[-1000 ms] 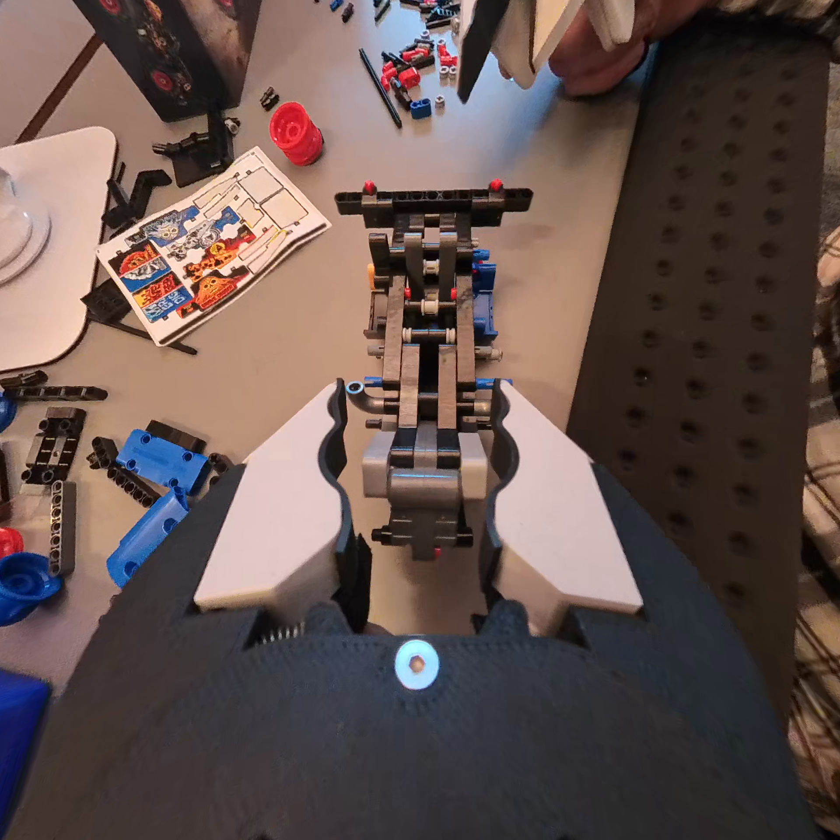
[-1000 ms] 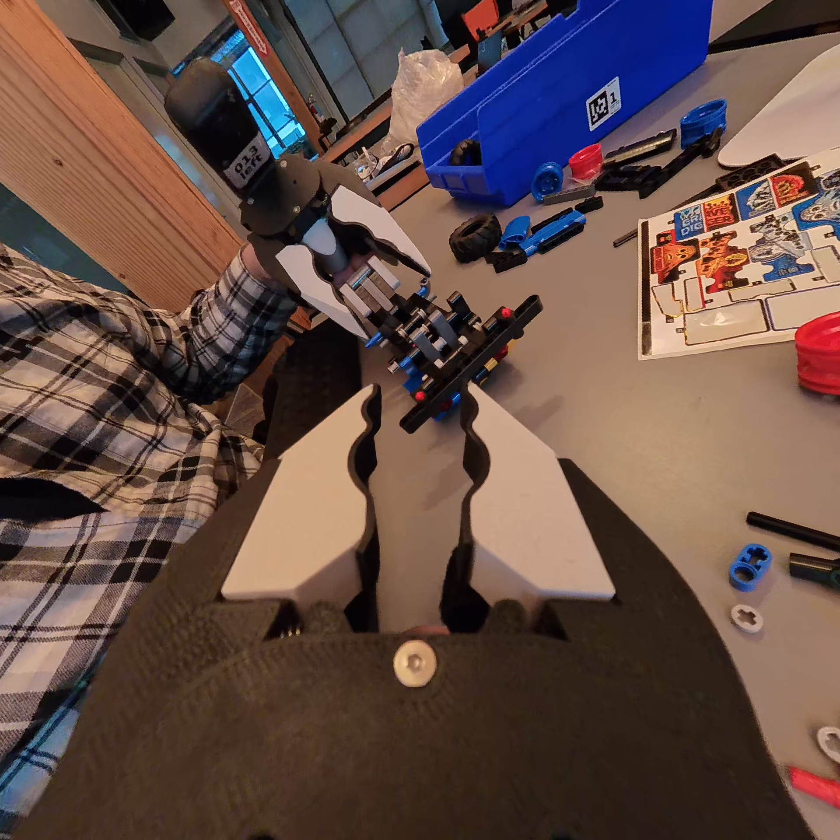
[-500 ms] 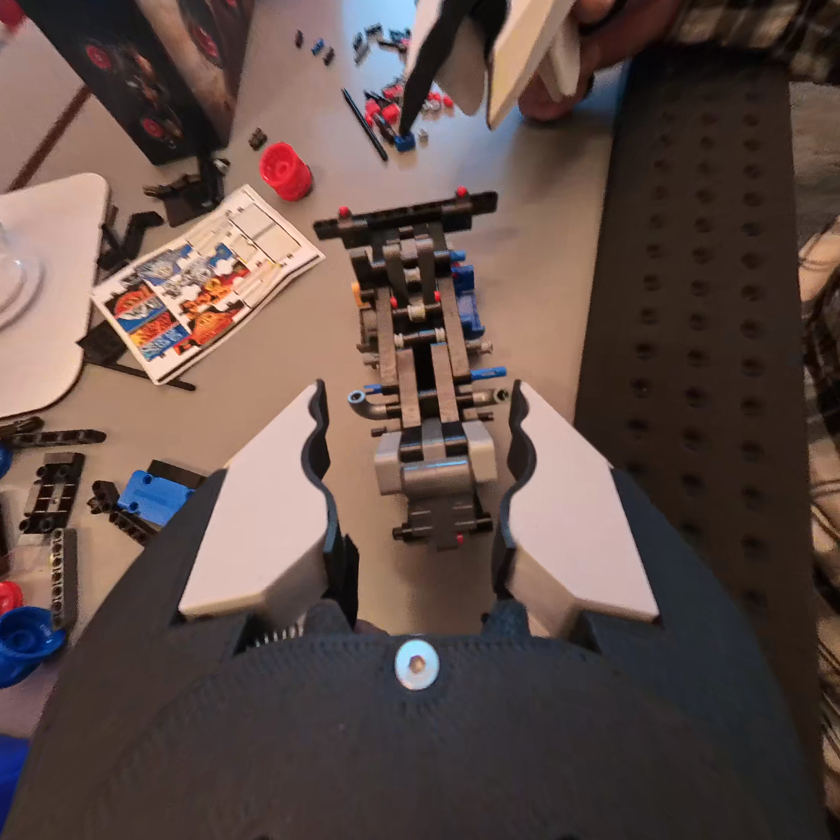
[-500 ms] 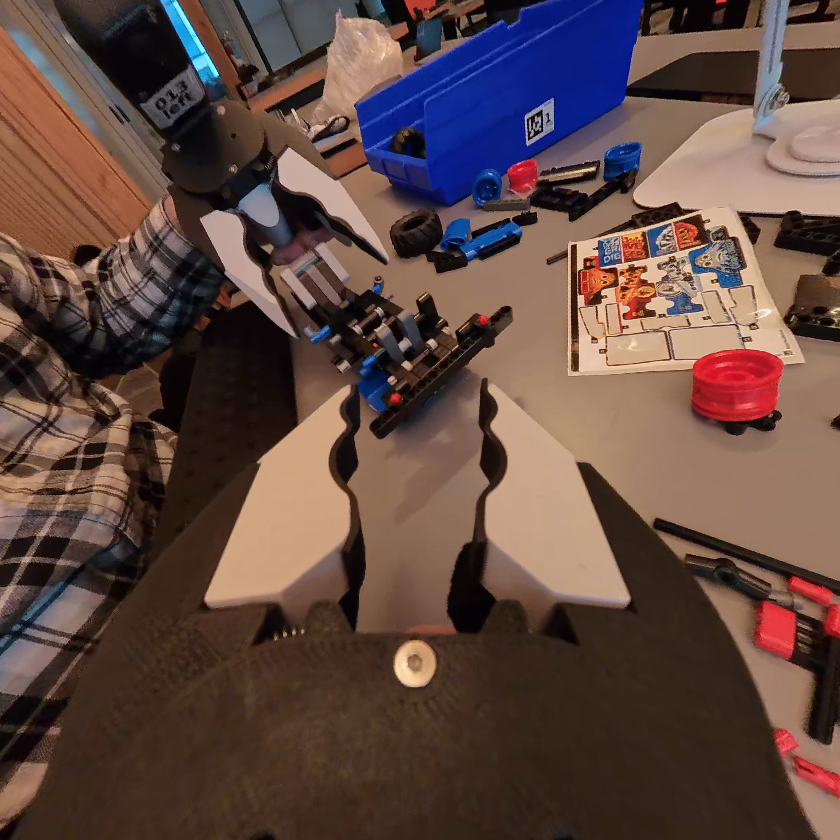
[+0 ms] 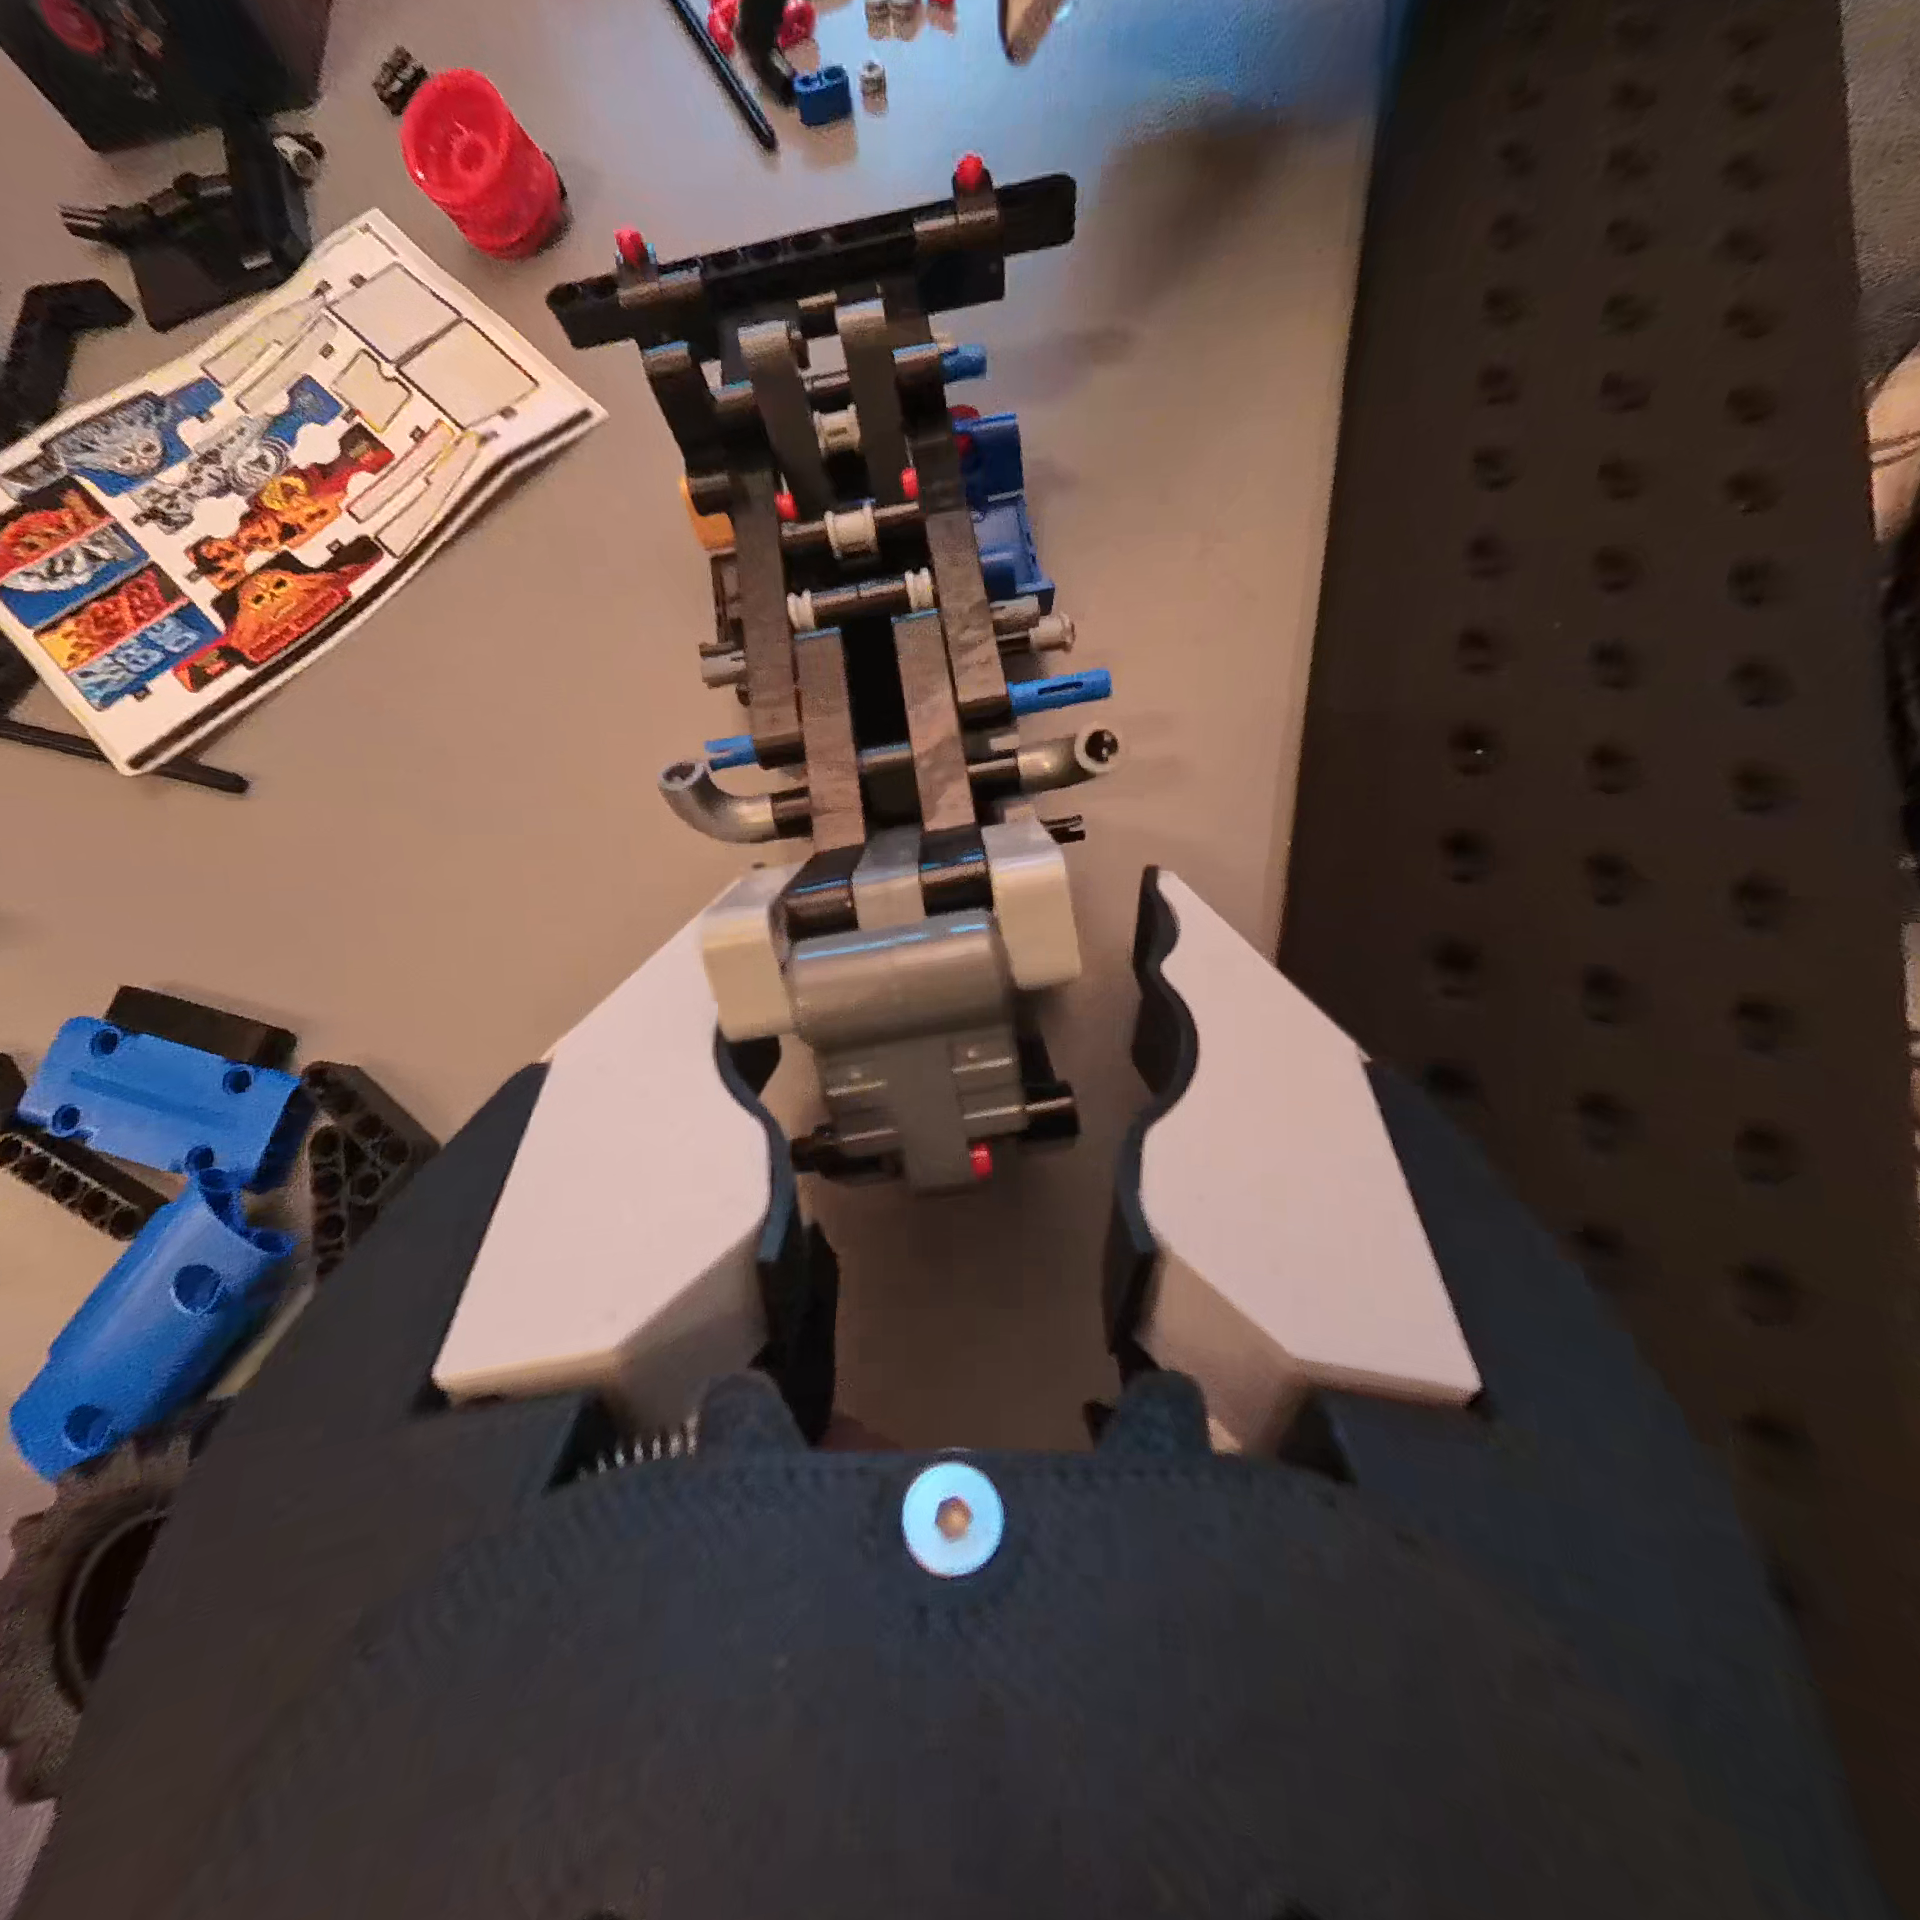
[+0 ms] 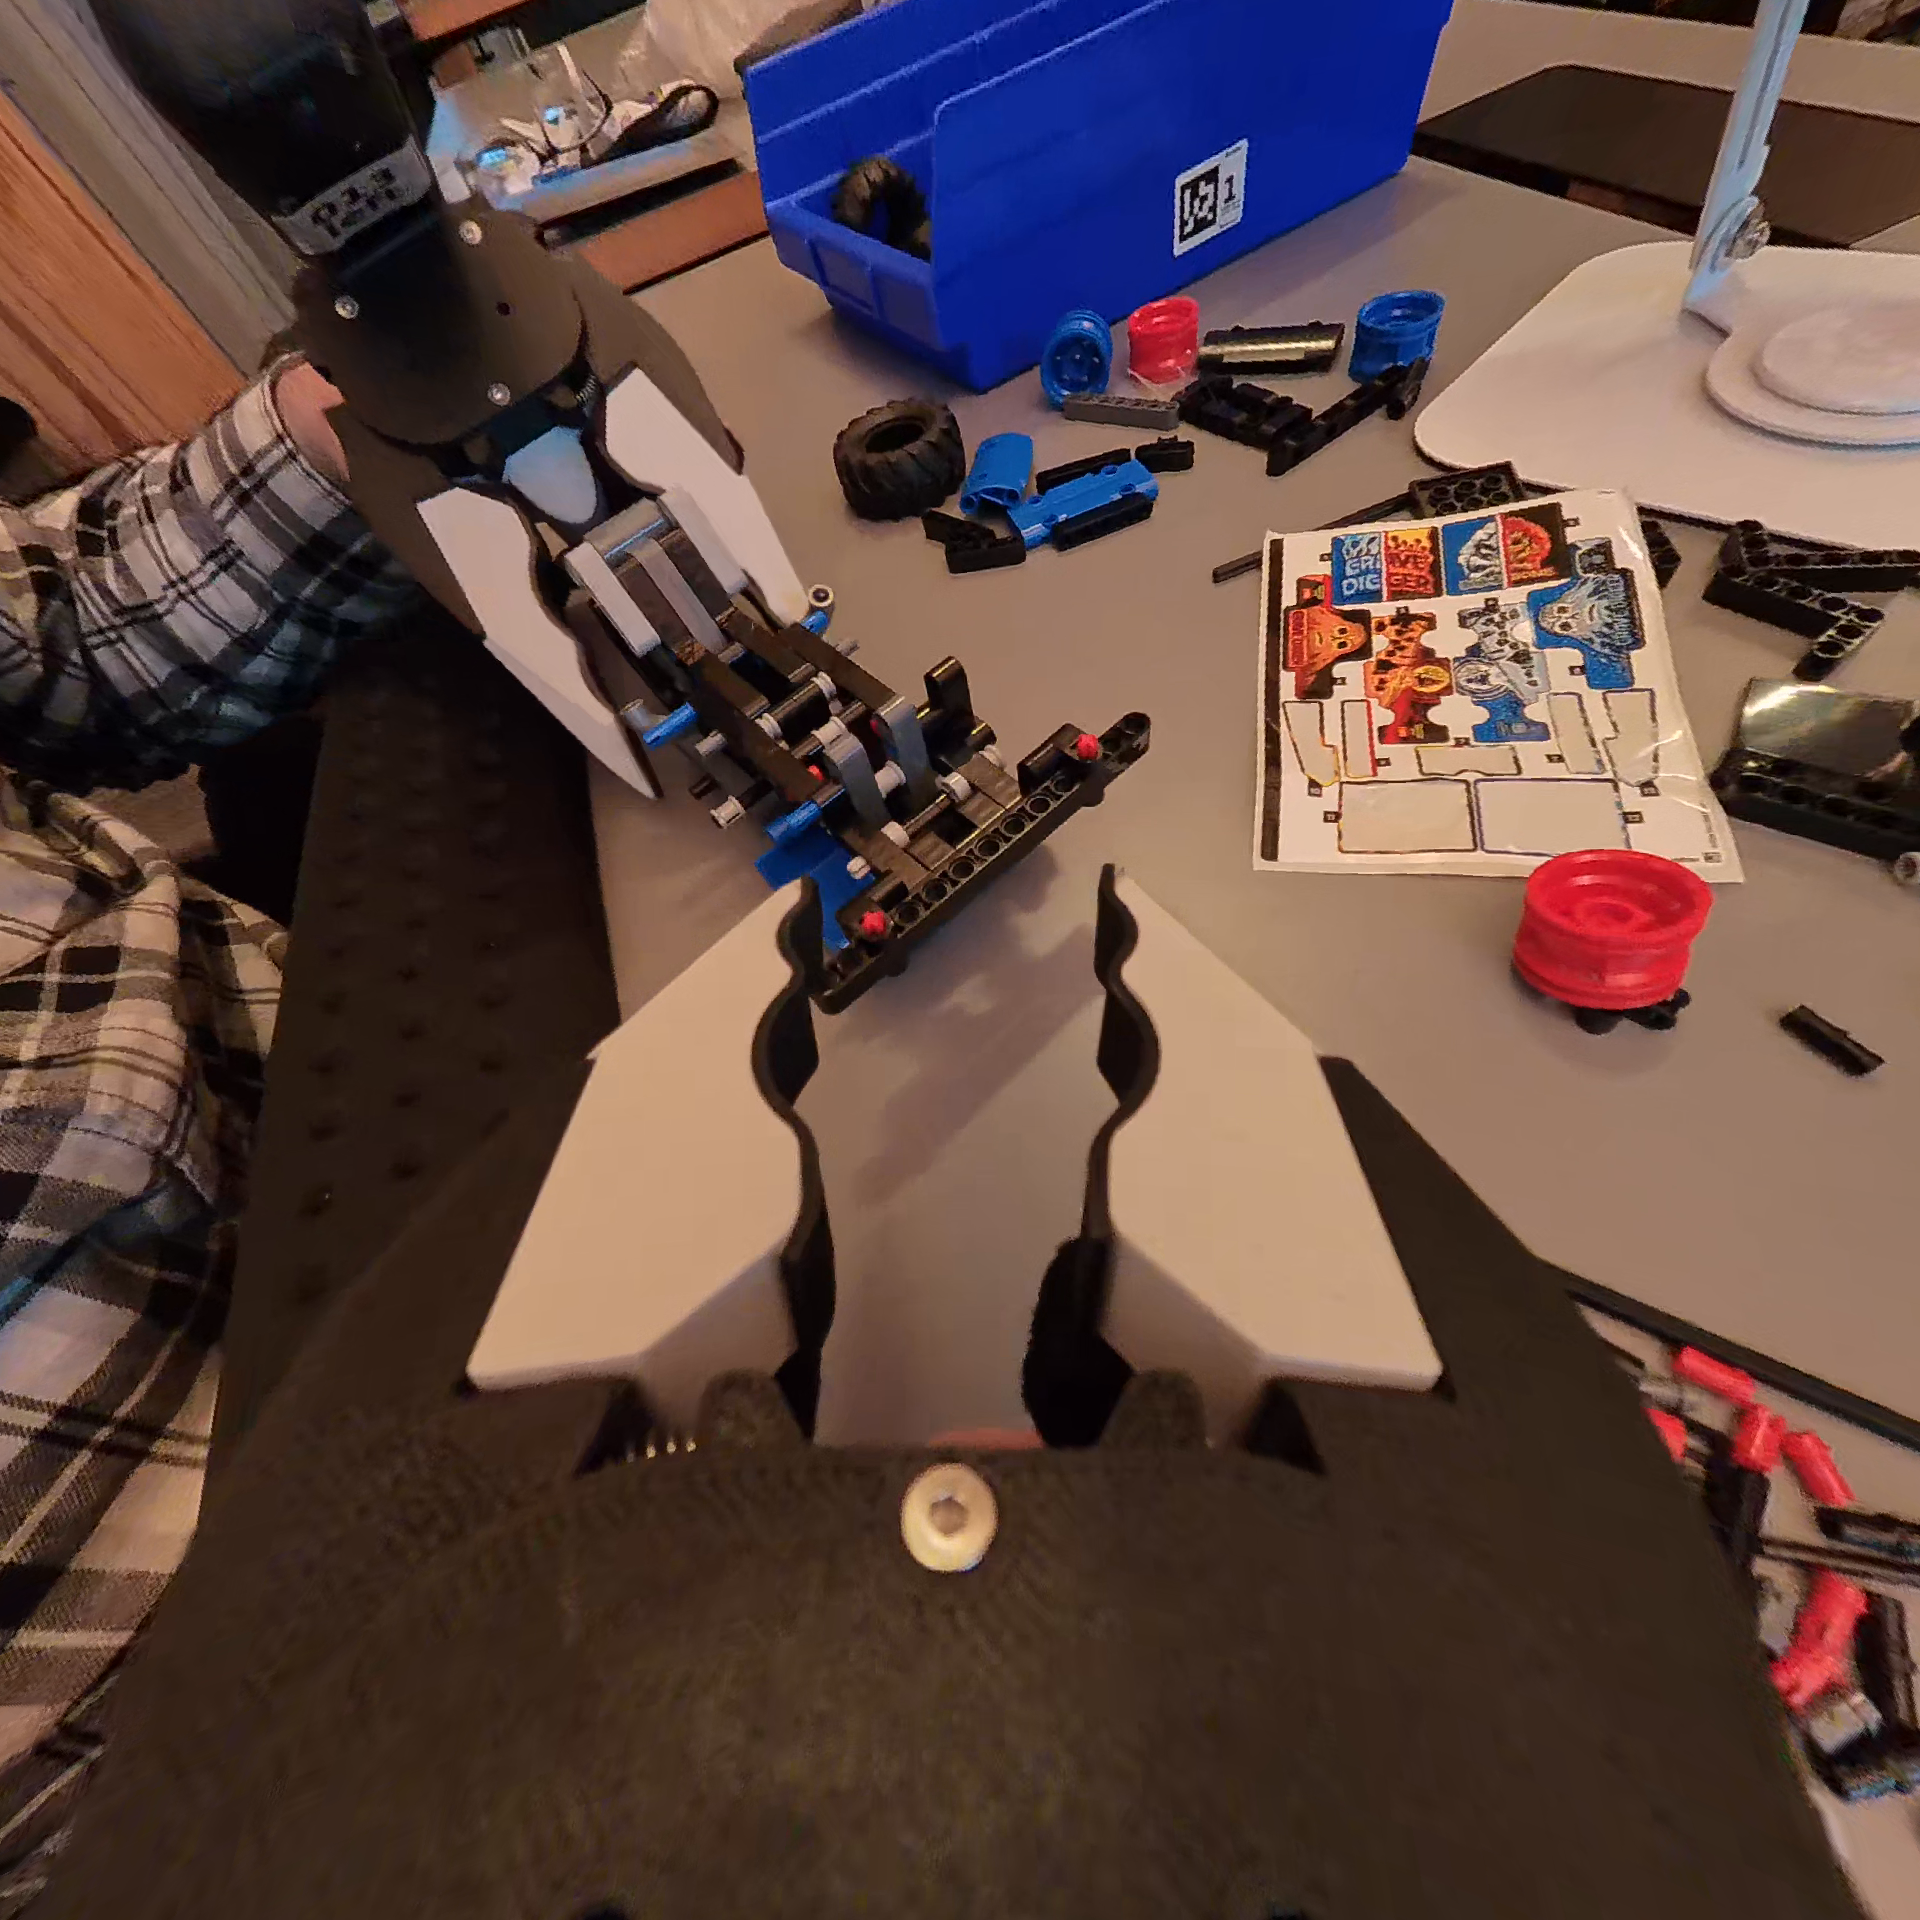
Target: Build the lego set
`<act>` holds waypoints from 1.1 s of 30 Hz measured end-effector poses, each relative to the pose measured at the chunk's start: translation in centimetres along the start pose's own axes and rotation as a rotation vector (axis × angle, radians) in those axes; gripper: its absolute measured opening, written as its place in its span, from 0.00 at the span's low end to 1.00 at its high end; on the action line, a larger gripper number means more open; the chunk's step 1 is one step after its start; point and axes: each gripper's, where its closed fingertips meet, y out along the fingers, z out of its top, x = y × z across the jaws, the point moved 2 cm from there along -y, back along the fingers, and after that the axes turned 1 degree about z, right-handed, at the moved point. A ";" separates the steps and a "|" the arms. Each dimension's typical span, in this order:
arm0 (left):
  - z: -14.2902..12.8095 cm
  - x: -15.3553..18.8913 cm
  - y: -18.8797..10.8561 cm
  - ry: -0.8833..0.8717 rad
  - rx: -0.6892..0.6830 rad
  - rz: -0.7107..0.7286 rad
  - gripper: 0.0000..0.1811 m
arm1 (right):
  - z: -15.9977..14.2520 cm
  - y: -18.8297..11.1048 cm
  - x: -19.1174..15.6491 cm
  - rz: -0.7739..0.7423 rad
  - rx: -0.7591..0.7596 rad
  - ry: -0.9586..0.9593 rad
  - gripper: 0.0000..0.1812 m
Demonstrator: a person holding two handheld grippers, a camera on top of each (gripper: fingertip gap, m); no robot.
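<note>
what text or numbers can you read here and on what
White tag on the blue bin: a square code and print, not quoted.
White band on the black handle, upper left: blurred characters.
Sticker sheet: lettering among pictures, not quoted.

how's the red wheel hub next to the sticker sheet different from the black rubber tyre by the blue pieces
The red plastic wheel hub is a bare rim, lying flat by the sticker sheet; the black rubber tyre is knobbly, has no rim in it, and sits tilted with its hole facing the camera. The hub lies nearer the right gripper. Both rest loose on the grey table.
</note>
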 end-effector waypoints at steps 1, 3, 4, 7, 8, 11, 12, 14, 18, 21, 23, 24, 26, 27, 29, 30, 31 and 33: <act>-0.2 -0.1 0.0 -0.004 -0.002 0.008 0.34 | 0.0 -0.2 0.0 -0.003 0.009 0.004 0.28; -0.1 -0.4 -0.1 -0.044 0.030 0.004 0.27 | -0.2 -0.6 0.0 -0.003 0.025 0.019 0.28; 0.0 -0.6 -0.1 -0.081 0.042 -0.009 0.27 | -0.3 -0.8 0.1 -0.004 0.028 0.023 0.28; 0.0 -1.0 -0.2 -0.185 0.074 -0.070 0.26 | -0.5 -0.9 0.3 -0.011 0.033 0.028 0.28; 0.0 -1.2 -0.2 -0.236 0.085 -0.097 0.26 | -0.6 -0.8 0.3 -0.009 0.032 0.023 0.28; 0.0 -1.7 -0.3 -0.386 0.112 -0.195 0.26 | -0.8 -0.4 -0.2 0.012 0.019 0.013 0.28; 0.0 -1.9 -0.4 -0.433 0.119 -0.228 0.26 | -0.9 -0.2 -0.3 0.020 0.012 0.012 0.28; 0.0 -2.1 -0.5 -0.494 0.119 -0.279 0.26 | -1.1 0.0 -0.4 0.028 0.003 0.007 0.29; -0.1 -2.4 -0.6 -0.555 0.113 -0.352 0.26 | -1.0 -0.1 -0.6 0.044 0.018 0.017 0.28; -0.1 -2.7 -0.6 -0.556 0.113 -0.350 0.26 | -1.0 -0.2 -0.5 0.040 0.021 0.016 0.28; 0.0 -2.8 -0.6 -0.532 0.114 -0.318 0.25 | -1.1 -0.2 -0.5 0.034 0.015 0.007 0.28; 0.0 -2.7 -0.5 -0.512 0.111 -0.303 0.25 | -1.1 -0.2 -0.5 0.029 0.015 0.001 0.28; 0.0 -2.6 -0.5 -0.455 0.104 -0.264 0.25 | -1.0 -0.2 -0.6 0.031 0.018 0.001 0.28; 0.1 -2.4 -0.5 -0.423 0.099 -0.249 0.25 | -1.0 -0.2 -0.6 0.032 0.016 0.001 0.28; 0.1 -2.0 -0.6 -0.380 0.093 -0.232 0.27 | -1.1 -0.2 -0.6 0.031 0.011 0.000 0.28; 0.1 -1.8 -0.7 -0.368 0.095 -0.228 0.29 | -1.1 -0.1 -0.6 0.031 0.008 -0.001 0.28; 0.1 -1.7 -0.7 -0.355 0.092 -0.219 0.31 | -1.1 -0.1 -0.6 0.029 0.003 -0.005 0.28; -0.1 -1.6 -0.8 -0.317 0.086 -0.181 0.33 | -1.3 0.1 -0.7 0.026 -0.017 -0.023 0.29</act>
